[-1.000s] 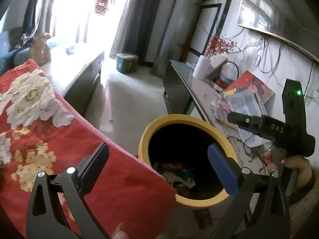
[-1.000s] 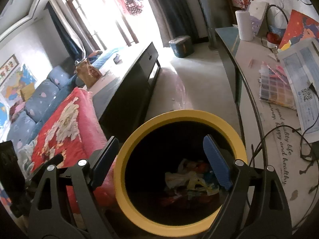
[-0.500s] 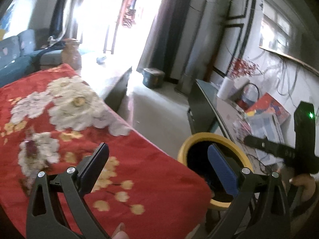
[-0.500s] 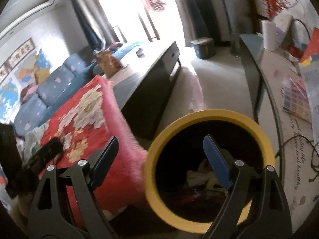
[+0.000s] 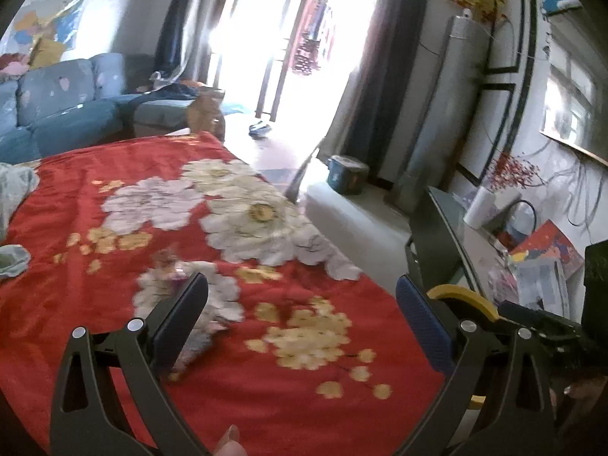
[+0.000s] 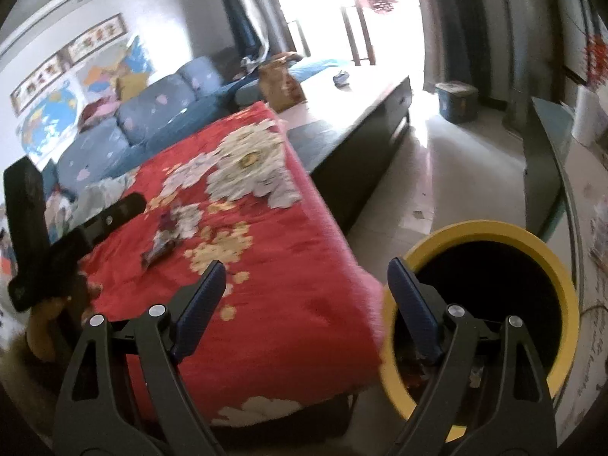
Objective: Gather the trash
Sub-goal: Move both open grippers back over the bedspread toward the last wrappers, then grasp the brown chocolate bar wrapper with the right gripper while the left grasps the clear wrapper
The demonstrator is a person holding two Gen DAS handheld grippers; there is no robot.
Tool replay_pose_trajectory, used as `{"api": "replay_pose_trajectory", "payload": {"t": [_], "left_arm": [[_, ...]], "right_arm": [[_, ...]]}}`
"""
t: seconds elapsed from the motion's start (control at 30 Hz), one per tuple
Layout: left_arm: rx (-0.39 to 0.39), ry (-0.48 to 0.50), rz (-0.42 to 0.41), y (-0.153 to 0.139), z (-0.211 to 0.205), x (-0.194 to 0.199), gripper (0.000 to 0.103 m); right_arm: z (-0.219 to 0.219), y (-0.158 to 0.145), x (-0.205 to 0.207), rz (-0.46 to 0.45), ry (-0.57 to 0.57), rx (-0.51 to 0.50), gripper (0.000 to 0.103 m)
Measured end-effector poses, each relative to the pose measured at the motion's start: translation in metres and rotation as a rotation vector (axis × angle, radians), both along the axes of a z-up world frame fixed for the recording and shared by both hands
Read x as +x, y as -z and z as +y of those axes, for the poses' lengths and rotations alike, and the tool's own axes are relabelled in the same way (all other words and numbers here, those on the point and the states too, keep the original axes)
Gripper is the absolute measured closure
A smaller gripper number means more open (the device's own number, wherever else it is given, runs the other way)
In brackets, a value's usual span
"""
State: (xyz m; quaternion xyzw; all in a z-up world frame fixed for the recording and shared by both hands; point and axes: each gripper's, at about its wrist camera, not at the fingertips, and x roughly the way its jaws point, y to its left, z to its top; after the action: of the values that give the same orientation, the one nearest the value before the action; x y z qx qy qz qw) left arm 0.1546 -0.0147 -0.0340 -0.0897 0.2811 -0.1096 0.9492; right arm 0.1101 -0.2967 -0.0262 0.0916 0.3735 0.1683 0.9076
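Note:
A crumpled purple-grey wrapper [image 6: 161, 245] lies on the red floral blanket [image 6: 266, 266]; in the left wrist view it [image 5: 197, 342] shows just by the left finger. My left gripper [image 5: 300, 319] is open and empty above the blanket. My right gripper [image 6: 304, 300] is open and empty, over the blanket's edge beside the yellow-rimmed trash bin [image 6: 532, 243]. The bin's rim [image 5: 463, 296] peeks behind the left gripper's right finger. Trash lies dark inside the bin.
A blue sofa [image 5: 57, 114] stands behind the blanket. A dark low table [image 6: 361, 125] carries a brown paper bag [image 6: 281, 83]. A glass side table [image 5: 494, 250] with papers and cables runs along the right wall. A small blue bin [image 5: 345, 174] stands on the floor.
Both grippers have swung left, away from the bin's mouth and over the red blanket. The wrapper has come into view. Both stayed open.

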Motion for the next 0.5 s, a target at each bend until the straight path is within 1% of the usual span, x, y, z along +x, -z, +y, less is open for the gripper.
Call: {"api": "replay_pose_trajectory", "payload": {"t": [0.33,0.5], "left_arm": [[0.011,-0.094,0.013,0.005,0.048,0.008,0.007],[0.006,-0.146,0.029,0.007,0.078,0.015,0.007]], "right_arm": [[0.066,0.000,0.011,0.010,-0.147,-0.009,0.025],[0.104,0.006,0.018,0.036,-0.216,-0.003,0.024]]}}
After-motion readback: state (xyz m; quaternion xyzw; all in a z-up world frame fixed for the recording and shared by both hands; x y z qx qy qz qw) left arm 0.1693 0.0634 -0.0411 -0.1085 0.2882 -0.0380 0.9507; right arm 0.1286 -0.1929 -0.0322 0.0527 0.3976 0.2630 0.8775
